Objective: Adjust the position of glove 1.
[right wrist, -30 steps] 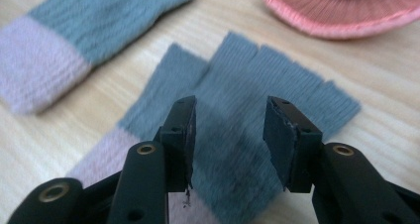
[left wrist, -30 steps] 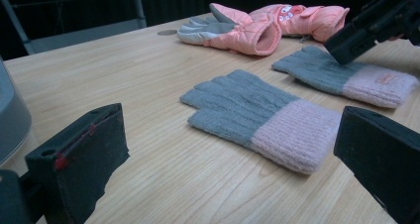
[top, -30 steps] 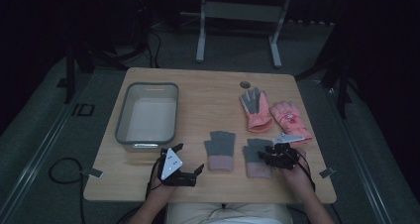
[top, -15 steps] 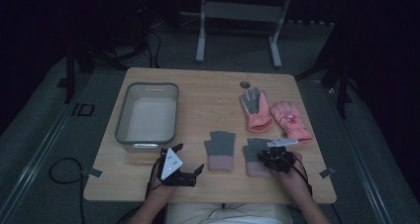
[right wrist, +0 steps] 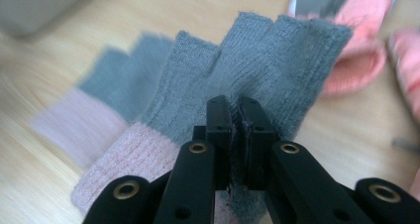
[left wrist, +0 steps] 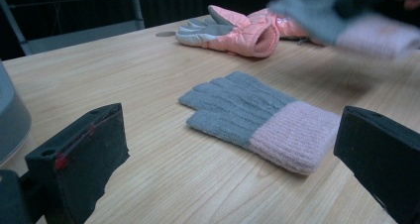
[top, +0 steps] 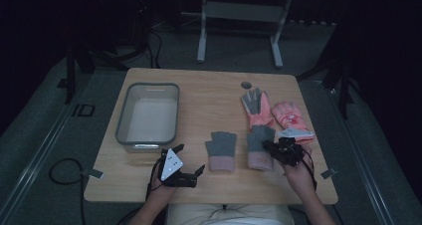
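Two grey knit gloves with pink cuffs lie near the table's front. My right gripper [top: 271, 148] [right wrist: 239, 116] is shut on the right grey glove [top: 259, 138] [right wrist: 257, 55], pinching it near the cuff. In the left gripper view this glove [left wrist: 341, 16] hangs blurred above the table. The left grey glove [top: 221, 149] [left wrist: 257, 117] [right wrist: 114, 80] lies flat, fingers pointing away. My left gripper [top: 190, 159] [left wrist: 233, 135] is open just left of it, with nothing between its jaws. Two pink padded gloves [top: 256, 108] [left wrist: 233, 28] [right wrist: 356, 60] lie farther back on the right.
A clear plastic bin [top: 149, 86] stands on the left half of the wooden table [top: 209, 93], just beyond my left gripper. A small round hole [top: 246, 84] sits near the far edge. Cables and a metal stand are on the floor beyond.
My right gripper has raised the right grey glove a little off the table. The left gripper and the other gloves have stayed where they were.
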`<state>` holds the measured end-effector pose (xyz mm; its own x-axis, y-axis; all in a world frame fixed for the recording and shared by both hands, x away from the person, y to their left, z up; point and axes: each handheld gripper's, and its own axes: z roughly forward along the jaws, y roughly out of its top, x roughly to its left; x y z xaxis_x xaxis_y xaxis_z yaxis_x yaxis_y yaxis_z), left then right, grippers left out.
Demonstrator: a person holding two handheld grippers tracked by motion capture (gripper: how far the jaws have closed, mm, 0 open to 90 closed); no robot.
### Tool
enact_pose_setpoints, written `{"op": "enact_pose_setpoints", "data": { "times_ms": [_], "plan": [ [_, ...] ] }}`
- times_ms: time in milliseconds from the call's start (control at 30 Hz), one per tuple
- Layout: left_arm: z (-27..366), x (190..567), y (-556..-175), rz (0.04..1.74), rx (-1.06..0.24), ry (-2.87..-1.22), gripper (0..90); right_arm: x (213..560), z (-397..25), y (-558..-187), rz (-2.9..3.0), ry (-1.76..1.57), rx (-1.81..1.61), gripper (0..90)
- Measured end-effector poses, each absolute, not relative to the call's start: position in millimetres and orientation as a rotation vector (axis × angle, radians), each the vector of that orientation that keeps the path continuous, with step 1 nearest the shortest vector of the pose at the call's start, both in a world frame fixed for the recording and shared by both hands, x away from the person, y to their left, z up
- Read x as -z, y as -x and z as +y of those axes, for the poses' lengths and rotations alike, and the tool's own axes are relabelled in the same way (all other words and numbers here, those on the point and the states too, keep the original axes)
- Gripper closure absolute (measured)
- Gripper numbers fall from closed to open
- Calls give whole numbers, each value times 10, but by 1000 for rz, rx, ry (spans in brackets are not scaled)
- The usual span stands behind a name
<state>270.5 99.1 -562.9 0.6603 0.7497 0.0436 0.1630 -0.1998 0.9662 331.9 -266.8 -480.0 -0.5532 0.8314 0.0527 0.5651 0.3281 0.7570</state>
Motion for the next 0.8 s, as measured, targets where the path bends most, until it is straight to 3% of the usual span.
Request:
{"op": "enact_pose_setpoints", "data": {
  "times_ms": [200, 467, 800],
  "plan": [
    [984, 5629, -2710, 760, -642, -1715, 0, 4483, -2478, -3352, 2230, -1187, -1161, 850],
    [990, 5628, -2711, 765, -643, -1714, 0, 4357, -2037, -3396, 2288, -1107, -1212, 850],
    [1013, 5629, -2716, 766, -626, -1700, 0, 4607, -1640, -3528, 2420, -1061, -1184, 849]
  ]
}}
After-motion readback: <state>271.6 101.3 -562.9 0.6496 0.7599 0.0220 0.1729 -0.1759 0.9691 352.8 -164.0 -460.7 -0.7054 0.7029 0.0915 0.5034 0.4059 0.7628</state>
